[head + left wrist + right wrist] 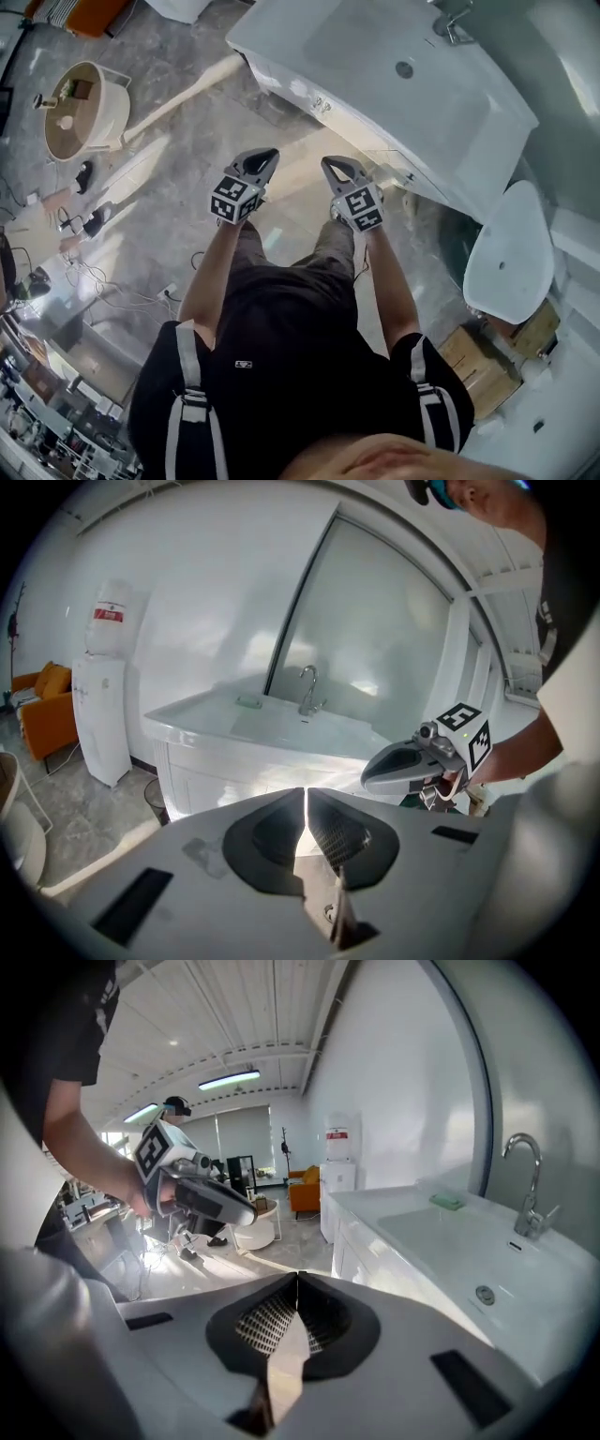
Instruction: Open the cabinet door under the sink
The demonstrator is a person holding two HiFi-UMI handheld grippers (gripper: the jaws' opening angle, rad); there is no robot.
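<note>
The white sink vanity (394, 84) stands ahead of me, with its basin (281, 720) and chrome faucet (307, 688) on top. The cabinet doors (292, 90) under it look closed; they show as white panels (208, 772) and along the vanity's side (361, 1252). My left gripper (266, 156) and right gripper (332, 165) are held side by side in the air, short of the cabinet front and touching nothing. In both, the fingertips meet with nothing between them: left gripper (305, 791), right gripper (297, 1277). Each gripper view also shows the other gripper alongside.
A white oval fixture (511, 251) and cardboard boxes (483, 364) sit to the right of the vanity. A round beige basin (86, 111) and floor cables (103, 279) lie to the left. A water dispenser (103, 714) and an orange chair (42, 716) stand beyond the vanity's left end.
</note>
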